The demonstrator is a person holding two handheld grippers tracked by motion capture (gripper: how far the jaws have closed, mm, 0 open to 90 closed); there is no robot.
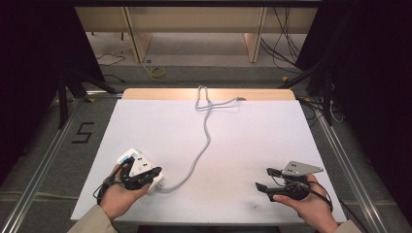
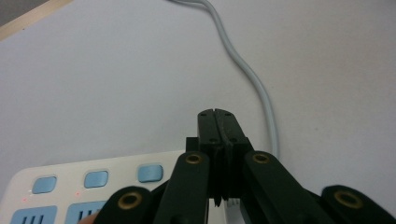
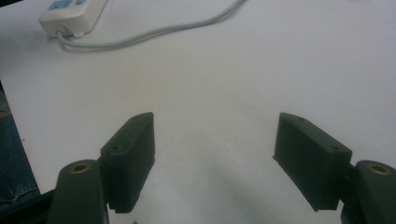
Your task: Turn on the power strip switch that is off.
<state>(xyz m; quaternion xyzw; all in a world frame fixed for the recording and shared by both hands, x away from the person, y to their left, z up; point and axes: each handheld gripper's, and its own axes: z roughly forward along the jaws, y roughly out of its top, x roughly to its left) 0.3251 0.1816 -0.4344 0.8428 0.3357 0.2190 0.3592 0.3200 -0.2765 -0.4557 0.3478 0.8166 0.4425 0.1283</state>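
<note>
Item one, nearest the table's front edge: left gripper (image 1: 137,177), held in the person's left hand (image 1: 118,196) at the front left of the white table (image 1: 243,145); jaws pressed together with no gap between them and nothing clamped, as the left gripper view shows, the tips (image 2: 218,116) poised over the table just past the edge of the power strip. Item two: right gripper (image 1: 265,179), held in the right hand (image 1: 311,204) at the front right, well apart from the left; jaws spread wide, empty, bare tabletop between the two black pads (image 3: 133,149) in the right gripper view; grey three-cornered plate on top. Item three: power strip (image 1: 138,165), white with pale blue switches (image 2: 150,173) and sockets, lying flat at the front left, directly beneath and beside the left gripper; small red indicator lights show near the switches. Item four: grey cable (image 1: 204,141), leaving the strip's end nearest the table's middle, curving along the surface toward the centre, then running away to the far edge, where it forms a loose loop (image 1: 203,99). Item five, farthest: grey floor beyond the table, with a coil of yellow cord (image 1: 157,73) and wooden furniture legs behind.
</note>
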